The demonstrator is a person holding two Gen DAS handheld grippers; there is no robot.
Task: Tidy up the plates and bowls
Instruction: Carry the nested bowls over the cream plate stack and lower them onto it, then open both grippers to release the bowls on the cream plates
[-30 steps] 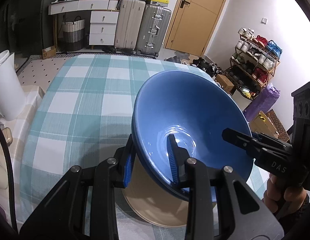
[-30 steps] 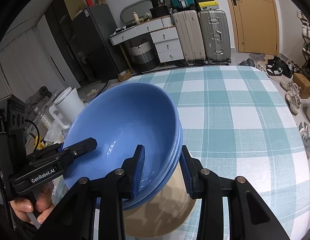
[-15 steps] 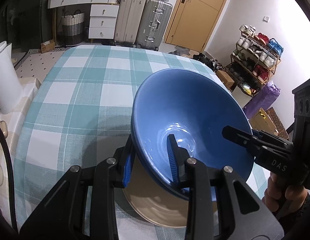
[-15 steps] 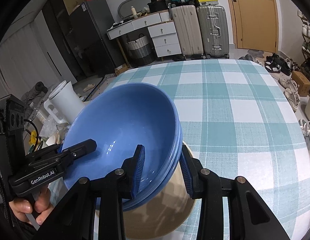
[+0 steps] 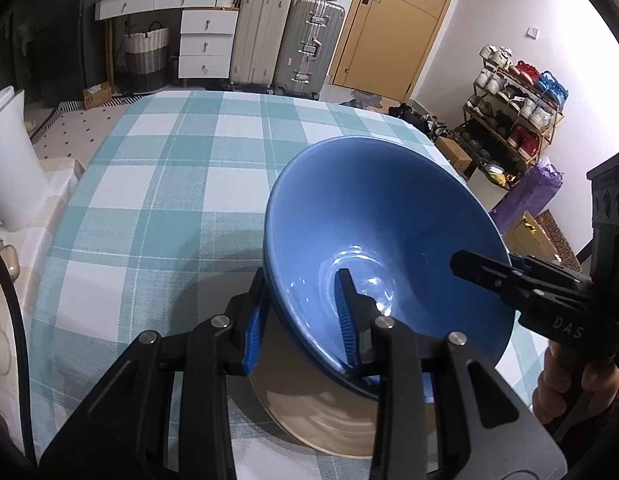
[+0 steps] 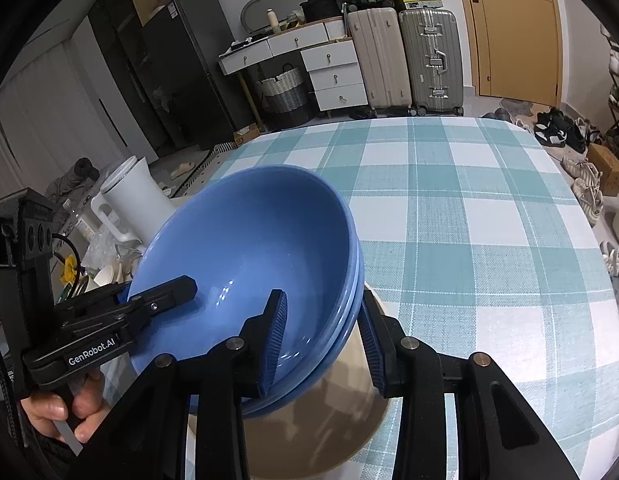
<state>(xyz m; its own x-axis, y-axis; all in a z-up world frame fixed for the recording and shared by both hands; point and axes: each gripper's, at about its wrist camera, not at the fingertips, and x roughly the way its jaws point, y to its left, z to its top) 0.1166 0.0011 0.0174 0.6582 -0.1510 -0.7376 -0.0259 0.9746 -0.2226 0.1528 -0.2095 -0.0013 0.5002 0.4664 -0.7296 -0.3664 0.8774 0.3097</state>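
White jug [image 6: 127,196] stands at far left, off the table edge, apart from the stack.

Left gripper [image 5: 299,320]: jaws straddle the near-left rim of the blue bowls [image 5: 385,248], one finger outside the wall, one inside. Jaws have just been opening a little; the rim is between them. The inner pad lies against the inside wall; at the outer pad I cannot tell whether there is contact or a gap. From the right wrist view the left gripper [image 6: 149,300] reaches in over the left rim, held by a hand [image 6: 61,412].

Blue bowls [image 6: 249,280]: nested stack, at least two rims visible at the right edge. They sit tilted on a beige plate [image 6: 309,432], which lies on the checked tablecloth [image 6: 469,220] near the close edge of the table.

Right gripper [image 6: 323,338]: narrow opening, jaws closed on the right rim of the stack, one pad inside, one outside, both against the walls.
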